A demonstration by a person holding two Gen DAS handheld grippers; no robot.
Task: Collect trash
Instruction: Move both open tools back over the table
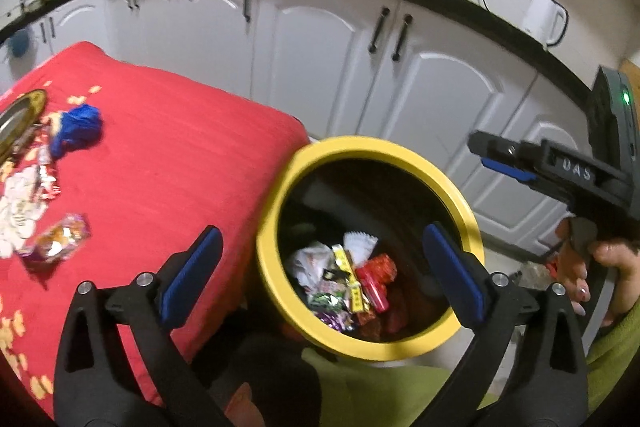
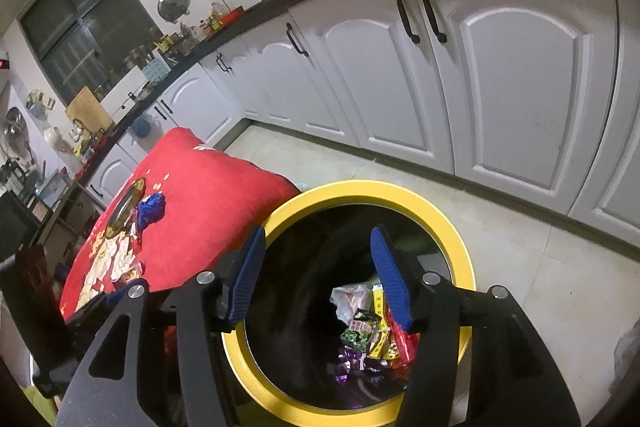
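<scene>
Left tongs (image 1: pixel 320 267) spread wide, empty, above yellow-rimmed bin (image 1: pixel 280 195). Right tongs (image 2: pixel 320 279) part-open, empty. Left of left tongs: crinkly snack wrapper (image 1: pixel 56 241), light, slippery; pinch at bunched middle.

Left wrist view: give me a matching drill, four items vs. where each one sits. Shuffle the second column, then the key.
Items:
1. blue crumpled wrapper
2. red snack packet
3. white electric kettle
4. orange candy wrapper

Places:
A. on the black countertop, right of the cabinets
B. inside the yellow-rimmed bin
C. on the red tablecloth, near edge, close to the left tool
D. on the red tablecloth, farther back, beside the gold-rimmed plate

Pairs: 1-D, 2-B, 3-A, 4-C
</scene>
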